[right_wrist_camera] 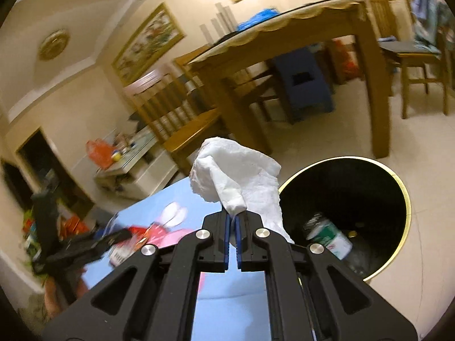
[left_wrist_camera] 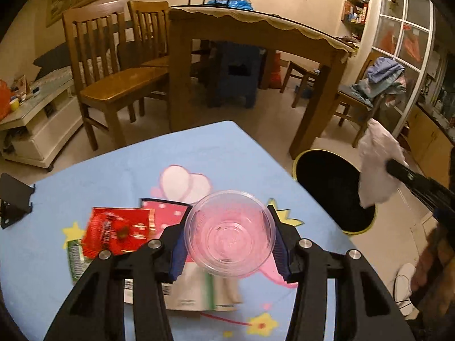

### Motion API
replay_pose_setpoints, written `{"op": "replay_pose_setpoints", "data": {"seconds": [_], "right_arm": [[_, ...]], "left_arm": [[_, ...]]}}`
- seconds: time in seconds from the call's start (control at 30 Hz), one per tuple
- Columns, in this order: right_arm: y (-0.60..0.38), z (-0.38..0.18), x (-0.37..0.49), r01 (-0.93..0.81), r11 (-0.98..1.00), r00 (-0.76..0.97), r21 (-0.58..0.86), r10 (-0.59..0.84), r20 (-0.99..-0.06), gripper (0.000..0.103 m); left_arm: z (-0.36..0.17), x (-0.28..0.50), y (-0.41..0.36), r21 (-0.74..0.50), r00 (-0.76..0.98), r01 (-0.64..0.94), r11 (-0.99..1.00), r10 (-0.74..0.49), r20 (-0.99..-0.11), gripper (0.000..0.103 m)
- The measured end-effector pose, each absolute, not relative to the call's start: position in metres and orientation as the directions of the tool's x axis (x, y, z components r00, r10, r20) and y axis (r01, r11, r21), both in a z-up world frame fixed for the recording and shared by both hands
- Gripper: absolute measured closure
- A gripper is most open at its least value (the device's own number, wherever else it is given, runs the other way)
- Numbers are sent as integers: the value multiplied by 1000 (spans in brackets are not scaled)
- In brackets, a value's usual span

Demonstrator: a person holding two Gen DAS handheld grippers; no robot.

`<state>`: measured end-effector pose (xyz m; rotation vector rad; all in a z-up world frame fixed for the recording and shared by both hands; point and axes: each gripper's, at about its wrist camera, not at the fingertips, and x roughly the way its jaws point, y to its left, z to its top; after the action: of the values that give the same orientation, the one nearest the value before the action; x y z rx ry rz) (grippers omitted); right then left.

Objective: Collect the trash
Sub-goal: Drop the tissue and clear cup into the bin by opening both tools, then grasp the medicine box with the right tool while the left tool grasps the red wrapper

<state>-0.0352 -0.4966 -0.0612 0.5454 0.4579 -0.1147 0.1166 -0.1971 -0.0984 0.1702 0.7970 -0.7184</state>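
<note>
My right tool (right_wrist_camera: pixel 233 224) is clenched on a crumpled tissue (right_wrist_camera: pixel 236 170) near the bin (right_wrist_camera: pixel 398 187), which sits at four o'clock. My left tool (left_wrist_camera: pixel 229 241) grips a clear plastic cup (left_wrist_camera: pixel 229 237) above the surface (left_wrist_camera: pixel 85 176). Next I'd carry the tissue over the bin's mouth and let go.

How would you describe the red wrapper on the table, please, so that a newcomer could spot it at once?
Start at the low table with the blue cartoon cloth. Left of the clear plastic cup held in the left gripper lies the red wrapper, over a green and white packet. It is the only shiny red piece with dark print.
</note>
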Motion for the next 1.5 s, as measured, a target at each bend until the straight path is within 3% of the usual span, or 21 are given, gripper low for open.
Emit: {"op": "replay_pose_setpoints", "data": {"seconds": [0.13, 0.23, 0.27, 0.3, 0.37, 0.67, 0.8, 1.0, 1.2, 1.37, 1.43, 1.5], "right_arm": [[-519, -59, -28, 309, 856, 885, 415, -100, -454, 99], [-539, -87, -11, 382, 821, 832, 424, -105, -545, 96], [-543, -95, -7, 406, 809, 810, 425, -103, -577, 87], [-550, -109, -1, 445, 787, 775, 427, -99, -624, 64], [-560, -121, -2, 490, 752, 751, 442, -106, -652, 52], [-586, -97, -47, 530, 663, 818, 528, -237, -524, 37], [-593, -75, -72, 581, 660, 803, 477, -367, -470, 25], [-595, -60, -94, 624, 677, 771, 391, -455, -445, 23], [-601, -55, -109, 655, 664, 749, 360, -506, -429, 20], [-594, -52, -107, 644, 687, 755, 337, -498, -426, 19], [-588, -51, -101, 628, 707, 765, 326, -483, -427, 18], [-580, -51, -92, 599, 736, 781, 314, -453, -430, 17]], "left_arm": [[-95, 102, -221, -123, 456, 683, 720, -552, -698, 55], [-97, 93, -237, -125, 434, 706, 697, -566, -701, 55], [-99, 91, -243, -124, 428, 712, 691, -568, -703, 55], [-101, 88, -252, -122, 419, 722, 681, -571, -706, 55], [-105, 85, -263, -117, 409, 734, 669, -572, -711, 55], [-119, 82, -333, -109, 360, 771, 628, -570, -739, 55], [-126, 80, -367, -105, 331, 793, 600, -569, -753, 55], [-143, 85, -423, -94, 292, 813, 574, -542, -788, 54], [-154, 80, -438, -82, 296, 810, 581, -526, -797, 35], [-148, 73, -419, -67, 318, 801, 595, -517, -795, 33], [-138, 63, -398, -57, 351, 790, 611, -526, -775, 7], [-129, 53, -375, -24, 398, 777, 629, -520, -755, 7]]}}
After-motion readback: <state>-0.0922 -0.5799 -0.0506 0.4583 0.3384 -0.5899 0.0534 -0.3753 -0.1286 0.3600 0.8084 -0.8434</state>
